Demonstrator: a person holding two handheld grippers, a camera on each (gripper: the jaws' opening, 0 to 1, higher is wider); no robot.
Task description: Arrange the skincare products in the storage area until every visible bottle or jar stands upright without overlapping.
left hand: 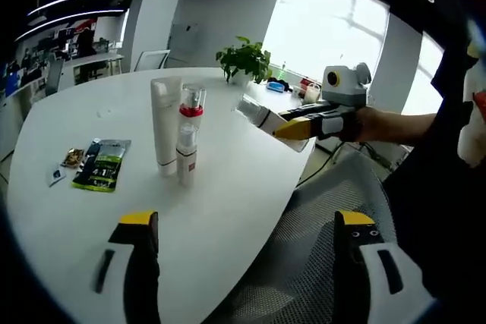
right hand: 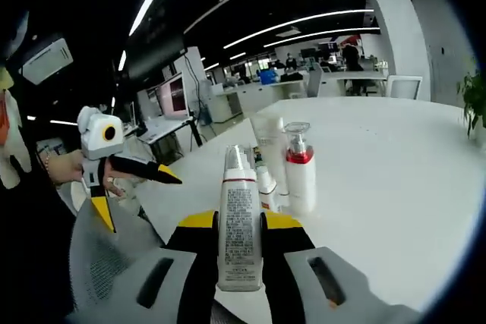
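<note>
The right gripper (right hand: 240,252) squeezes a light, smooth bottle (right hand: 240,225) around its middle, near the red-collared bottle (left hand: 189,136), while the left gripper (left hand: 247,244) gapes wide.

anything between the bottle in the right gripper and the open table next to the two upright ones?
Nothing visible. The right gripper holds the bottle above the table; bare surface lies beside the white tube and red-collared pump bottle.

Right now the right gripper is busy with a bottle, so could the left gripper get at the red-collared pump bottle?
Probably yes. The left gripper is open and holds nothing, and bare table lies between it and the red-collared pump bottle. The white tube stands close beside it, so space is tight.
</note>
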